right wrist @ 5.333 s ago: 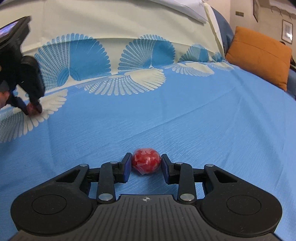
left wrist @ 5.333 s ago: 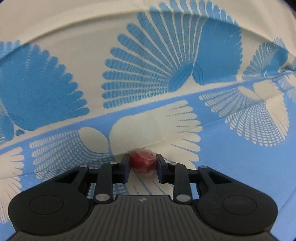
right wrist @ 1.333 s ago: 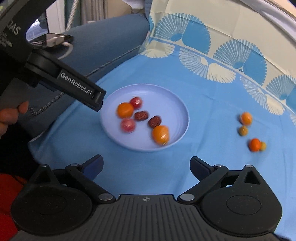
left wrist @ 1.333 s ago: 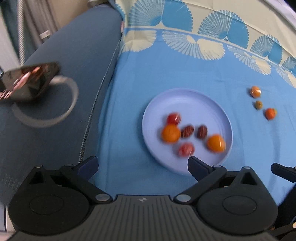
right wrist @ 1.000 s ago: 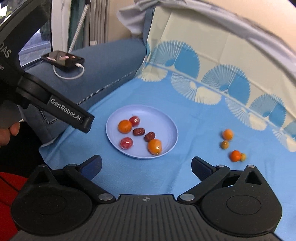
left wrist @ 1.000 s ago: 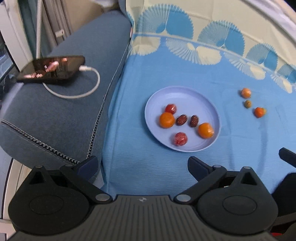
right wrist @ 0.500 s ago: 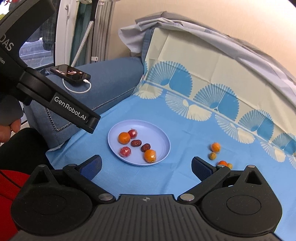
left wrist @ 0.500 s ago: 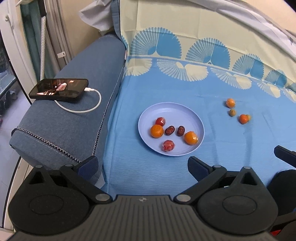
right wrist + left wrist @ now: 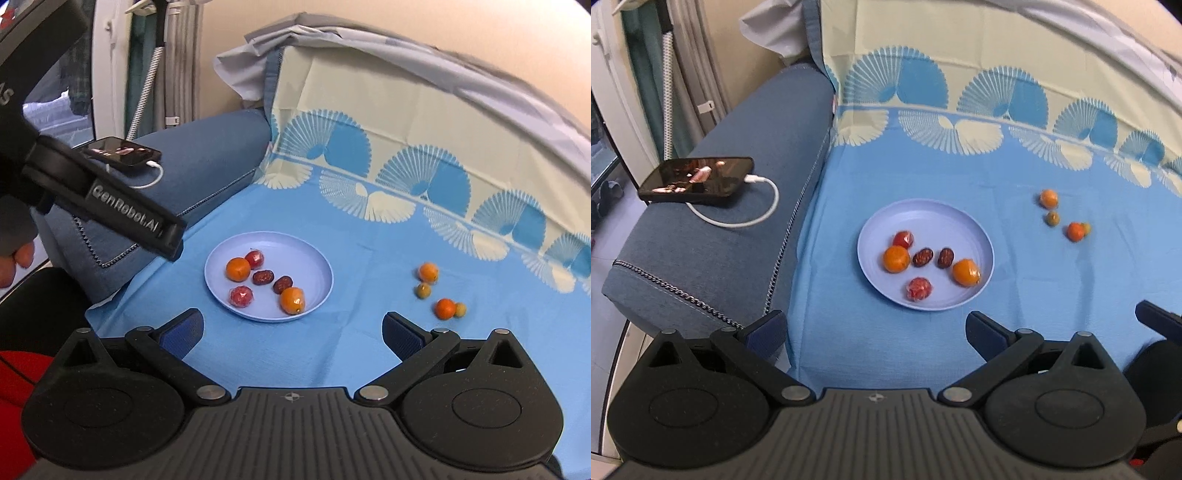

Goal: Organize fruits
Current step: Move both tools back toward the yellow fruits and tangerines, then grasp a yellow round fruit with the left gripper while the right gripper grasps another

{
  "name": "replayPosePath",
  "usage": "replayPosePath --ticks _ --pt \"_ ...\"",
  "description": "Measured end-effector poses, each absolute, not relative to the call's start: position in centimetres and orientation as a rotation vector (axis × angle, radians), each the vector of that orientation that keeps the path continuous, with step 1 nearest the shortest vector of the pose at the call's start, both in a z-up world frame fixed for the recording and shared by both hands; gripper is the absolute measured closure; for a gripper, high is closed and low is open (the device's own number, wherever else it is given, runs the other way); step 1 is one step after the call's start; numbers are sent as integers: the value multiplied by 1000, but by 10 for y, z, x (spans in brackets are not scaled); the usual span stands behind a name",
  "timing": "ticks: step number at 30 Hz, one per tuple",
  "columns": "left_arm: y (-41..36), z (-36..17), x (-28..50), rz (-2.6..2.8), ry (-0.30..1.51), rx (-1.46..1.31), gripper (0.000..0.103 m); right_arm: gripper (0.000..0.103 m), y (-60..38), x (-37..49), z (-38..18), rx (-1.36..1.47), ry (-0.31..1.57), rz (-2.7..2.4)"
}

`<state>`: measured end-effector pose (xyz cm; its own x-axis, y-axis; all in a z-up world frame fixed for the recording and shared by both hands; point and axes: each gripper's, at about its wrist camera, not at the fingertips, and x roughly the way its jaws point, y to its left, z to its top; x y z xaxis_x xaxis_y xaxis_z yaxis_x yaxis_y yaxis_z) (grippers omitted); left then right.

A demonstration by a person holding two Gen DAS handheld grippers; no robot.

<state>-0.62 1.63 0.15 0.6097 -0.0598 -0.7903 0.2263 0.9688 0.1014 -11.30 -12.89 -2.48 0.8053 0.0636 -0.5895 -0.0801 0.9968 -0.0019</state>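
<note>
A lilac plate [image 9: 925, 218] [image 9: 269, 242] lies on the blue cloth. It holds two oranges [image 9: 896, 259] [image 9: 292, 300], two red wrapped fruits [image 9: 918, 288] [image 9: 241, 296] and two brown dates [image 9: 923, 257] [image 9: 263, 277]. Loose on the cloth to its right lie two small oranges [image 9: 1049, 198] [image 9: 444, 308] and two small green fruits [image 9: 1052, 218] [image 9: 423, 290]. My left gripper [image 9: 875, 328] is open and empty, held back above the plate's near side. My right gripper [image 9: 293, 332] is open and empty, also well back from the plate.
A phone [image 9: 698, 180] [image 9: 122, 151] on a white charging cable lies on the blue sofa arm [image 9: 713, 258] to the left. The sofa back rises behind the cloth. The left gripper's body [image 9: 99, 195] crosses the left of the right wrist view.
Both grippers earlier held red wrapped fruits; those now lie on the plate. Both grippers are open and have pulled back and up, so the plate looks smaller.
</note>
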Motion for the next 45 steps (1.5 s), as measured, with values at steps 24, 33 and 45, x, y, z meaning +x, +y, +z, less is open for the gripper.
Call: replayPosePath --ticks 24,33,45 --pt "-133 -60 120 -258 1029 317 0 1 -363 32 -179 99 716 -520" --pt "-255 -134 207 -453 1081 332 0 2 -384 72 -212 40 663 -389" --pt "-314 -175 224 -595 1039 473 0 47 -416 81 -217 156 662 -371"
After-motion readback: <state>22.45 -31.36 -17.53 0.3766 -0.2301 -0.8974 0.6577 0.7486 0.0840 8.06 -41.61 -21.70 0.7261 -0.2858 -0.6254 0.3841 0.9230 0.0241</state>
